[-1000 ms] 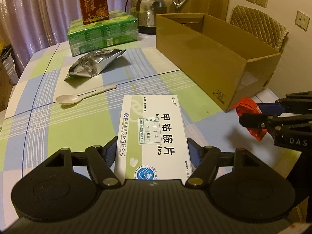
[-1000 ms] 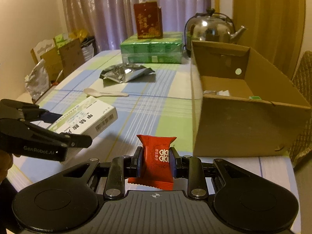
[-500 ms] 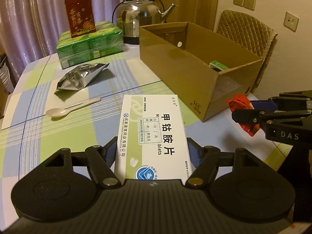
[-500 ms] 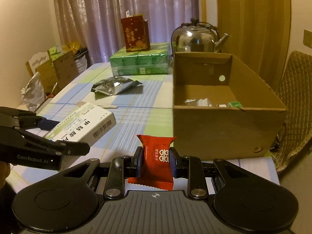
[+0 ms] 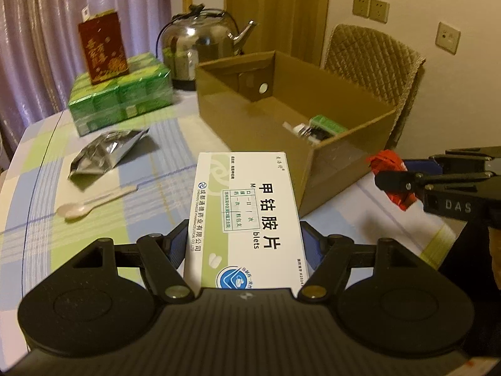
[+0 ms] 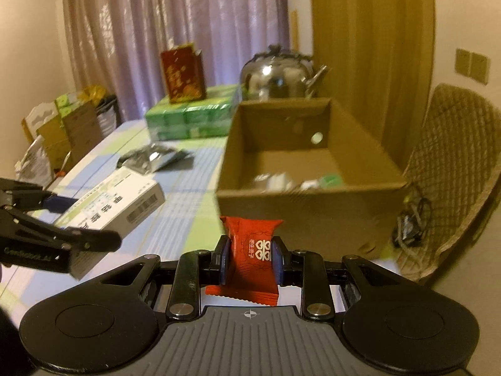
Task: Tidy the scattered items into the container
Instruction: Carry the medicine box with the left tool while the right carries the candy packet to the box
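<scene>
The left gripper (image 5: 245, 244) jaws clamp a medicine box (image 5: 247, 213), its near end hidden; the right gripper (image 6: 252, 258) jaws pinch a red candy packet (image 6: 252, 250). The cardboard box (image 6: 313, 200) contents blur, perhaps small packets.

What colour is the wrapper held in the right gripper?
Red with white print; the candy wrapper shows best in the right wrist view, clamped in the right gripper.

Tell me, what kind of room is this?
Probably a home dining room: a kettle on a table with a checked cloth, a padded chair, and curtains behind.
</scene>
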